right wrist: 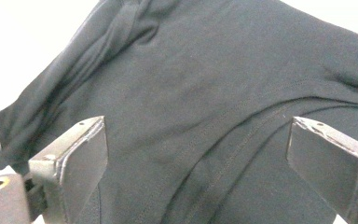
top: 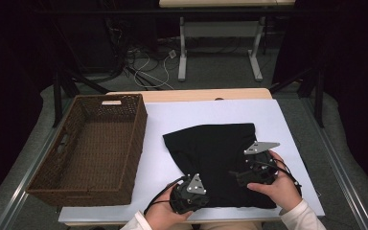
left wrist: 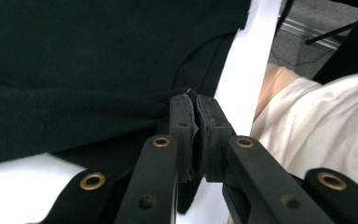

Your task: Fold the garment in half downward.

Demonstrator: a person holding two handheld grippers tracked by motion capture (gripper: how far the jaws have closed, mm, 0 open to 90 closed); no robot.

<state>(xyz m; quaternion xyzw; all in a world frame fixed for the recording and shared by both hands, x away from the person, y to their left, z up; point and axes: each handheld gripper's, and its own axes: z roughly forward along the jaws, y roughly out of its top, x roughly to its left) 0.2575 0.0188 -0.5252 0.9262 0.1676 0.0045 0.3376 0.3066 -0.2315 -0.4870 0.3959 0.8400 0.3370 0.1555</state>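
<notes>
Left of the black garment (top: 219, 155), just beside it, stands a wicker basket (top: 72, 179).

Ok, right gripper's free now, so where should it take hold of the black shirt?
Probably the near right corner of the black shirt, coming down from above at the person's side of the table. The left gripper pinches the near left edge, so a matching grip opposite would keep the fabric even. The right gripper hangs open over a flat hemmed fold, thin enough to pinch.

A lab or recording room, not a home.
Black curtains (top: 345, 57) hem in the white tabletop (top: 211, 112); loose cables (top: 146, 64) sprawl over grey carpet, and a bare-legged work desk (top: 220, 43) stands behind.
</notes>
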